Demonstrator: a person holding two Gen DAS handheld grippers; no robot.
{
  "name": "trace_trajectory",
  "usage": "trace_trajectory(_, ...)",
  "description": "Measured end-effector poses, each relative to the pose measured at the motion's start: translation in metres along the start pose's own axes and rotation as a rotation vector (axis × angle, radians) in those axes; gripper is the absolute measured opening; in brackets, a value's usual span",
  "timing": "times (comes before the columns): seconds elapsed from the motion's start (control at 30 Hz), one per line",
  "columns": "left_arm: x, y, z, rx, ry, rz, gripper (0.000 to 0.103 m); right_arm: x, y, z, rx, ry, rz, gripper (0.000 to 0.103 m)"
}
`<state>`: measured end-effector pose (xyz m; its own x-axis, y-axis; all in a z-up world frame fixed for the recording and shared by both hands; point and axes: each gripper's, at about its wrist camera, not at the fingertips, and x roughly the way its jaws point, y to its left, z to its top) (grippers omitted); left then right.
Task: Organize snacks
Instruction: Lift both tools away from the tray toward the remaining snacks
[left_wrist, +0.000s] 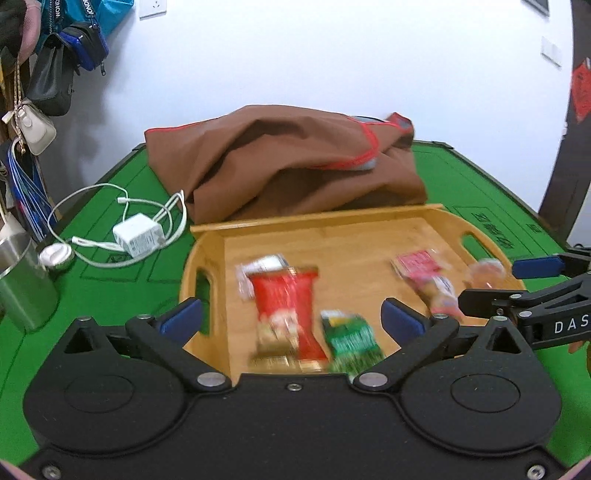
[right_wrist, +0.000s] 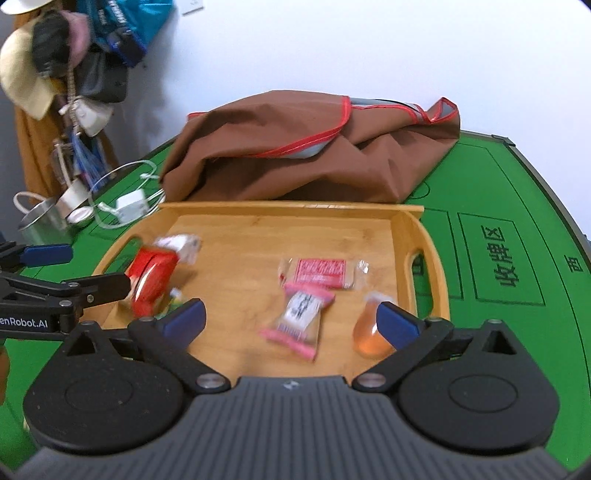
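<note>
A wooden tray (left_wrist: 314, 216) (right_wrist: 295, 206) lies on the green table. On its left side lie a red packet (left_wrist: 284, 306) (right_wrist: 155, 277), a green packet (left_wrist: 351, 339) and a white packet (left_wrist: 262, 266) (right_wrist: 181, 245). To the right are a red wrapped wafer (left_wrist: 417, 262) (right_wrist: 321, 273), a pink-and-white pack (left_wrist: 439, 291) (right_wrist: 299, 321) and an orange jelly (left_wrist: 484, 271) (right_wrist: 365, 339). My left gripper (left_wrist: 291, 314) (right_wrist: 99, 268) hovers open over the red and green packets, holding nothing. My right gripper (right_wrist: 291, 315) (left_wrist: 487, 282) is open and empty above the pink-and-white pack.
A brown fabric bag (left_wrist: 288, 162) (right_wrist: 314, 155) slumps behind the tray. At the left lie a white charger with its cable (left_wrist: 138, 236), a small round tin (left_wrist: 55, 254) and a steel cup (left_wrist: 22, 280). Bags hang on the left wall.
</note>
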<state>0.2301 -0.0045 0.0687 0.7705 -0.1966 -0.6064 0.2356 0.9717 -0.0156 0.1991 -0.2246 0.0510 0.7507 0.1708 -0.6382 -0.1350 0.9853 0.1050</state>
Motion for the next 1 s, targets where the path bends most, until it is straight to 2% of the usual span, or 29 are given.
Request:
trace_trajectory(0.17, -0.022, -0.004, -0.031, -0.002, -0.009, -0.024, 0.103, -0.017, 0.005, -0.026, -0.017, 0.003, 0.024, 0.103)
trace_trajectory(0.3, -0.038, -0.007, -0.053, 0.001, -0.025, -0.013, 0.103, -0.028, 0.008, -0.046, -0.02, 0.011, 0.041, 0.103)
trace_trajectory(0.47, -0.056, -0.006, -0.079, -0.035, -0.052, 0.029, 0.103, -0.037, 0.01, -0.073, -0.016, -0.012, 0.003, 0.103)
trace_trajectory(0.73, -0.073, 0.007, -0.114, -0.174, -0.043, 0.051, 0.103, -0.045, 0.012, -0.106, -0.003, -0.005, -0.042, 0.103)
trace_trajectory(0.87, -0.078, 0.009, -0.127, -0.196, -0.036, 0.085, 0.103, -0.049, 0.015, -0.118, -0.027, -0.008, -0.074, 0.103)
trace_trajectory(1.0, -0.085, 0.005, -0.137, -0.177, -0.049, 0.125, 0.103, -0.049, 0.012, -0.122, -0.008, 0.026, -0.073, 0.103)
